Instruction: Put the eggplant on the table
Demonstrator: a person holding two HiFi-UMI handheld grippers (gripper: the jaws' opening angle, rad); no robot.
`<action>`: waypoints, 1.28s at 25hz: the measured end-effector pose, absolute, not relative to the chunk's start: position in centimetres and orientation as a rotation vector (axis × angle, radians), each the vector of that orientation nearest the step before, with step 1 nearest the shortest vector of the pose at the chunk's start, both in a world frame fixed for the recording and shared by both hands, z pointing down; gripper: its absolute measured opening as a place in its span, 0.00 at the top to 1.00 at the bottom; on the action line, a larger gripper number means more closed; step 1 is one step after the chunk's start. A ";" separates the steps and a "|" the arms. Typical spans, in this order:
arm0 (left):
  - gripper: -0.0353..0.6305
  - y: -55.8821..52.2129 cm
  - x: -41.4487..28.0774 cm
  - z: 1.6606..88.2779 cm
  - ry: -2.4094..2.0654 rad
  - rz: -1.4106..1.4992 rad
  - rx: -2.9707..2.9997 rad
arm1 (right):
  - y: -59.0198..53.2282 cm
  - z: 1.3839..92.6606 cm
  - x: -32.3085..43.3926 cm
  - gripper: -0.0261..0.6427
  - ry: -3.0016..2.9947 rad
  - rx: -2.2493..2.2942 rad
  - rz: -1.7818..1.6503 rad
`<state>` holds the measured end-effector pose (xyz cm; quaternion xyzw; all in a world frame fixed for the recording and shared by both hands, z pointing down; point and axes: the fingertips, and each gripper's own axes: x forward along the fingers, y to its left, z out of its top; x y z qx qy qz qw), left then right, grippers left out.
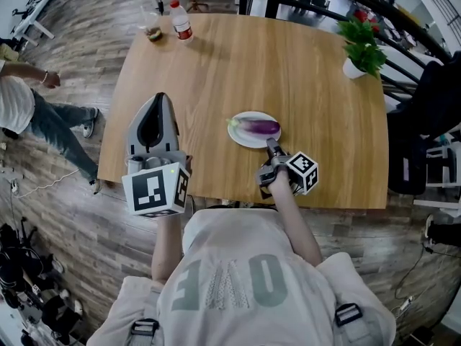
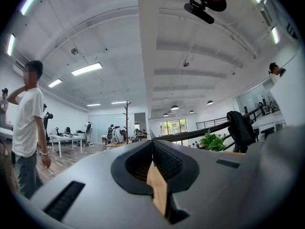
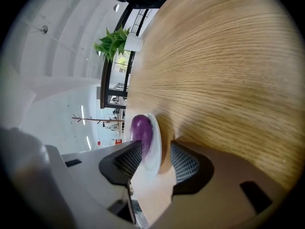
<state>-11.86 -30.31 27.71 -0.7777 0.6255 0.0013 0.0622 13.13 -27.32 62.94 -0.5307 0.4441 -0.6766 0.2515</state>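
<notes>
A purple eggplant lies on a white plate on the wooden table, near its front edge. My right gripper is just in front of the plate's near rim, tilted down toward it, jaws open and holding nothing. In the right gripper view the eggplant and the plate's rim show in the gap between the fingers of my right gripper, a little ahead of them. My left gripper hovers level over the table's front left part, shut and empty; my left gripper points out at the room.
A red-capped bottle and a small glass stand at the table's far left. A potted plant sits at the far right corner. A person stands on the floor to the left. A dark chair is at the right.
</notes>
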 end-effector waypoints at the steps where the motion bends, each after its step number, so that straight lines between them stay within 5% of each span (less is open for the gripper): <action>1: 0.94 -30.3 -11.8 27.7 1.889 0.005 -2.351 | -26.9 62.9 13.3 0.70 1.194 -1.456 -1.847; 7: 0.94 -30.3 -11.7 27.3 1.881 0.023 -2.355 | -26.2 59.5 15.1 0.69 1.176 -1.503 -1.789; 13: 0.94 -30.1 -10.6 26.6 1.838 0.053 -2.382 | -29.7 45.4 16.7 0.70 1.383 -1.425 -1.405; 19: 0.94 -29.9 -9.1 25.5 1.787 0.094 -2.411 | -29.6 33.8 15.3 0.91 1.524 -1.031 -1.170; 32: 0.94 -29.7 -7.6 24.4 1.720 0.135 -2.436 | -27.7 29.5 13.9 0.93 1.675 -0.927 -1.002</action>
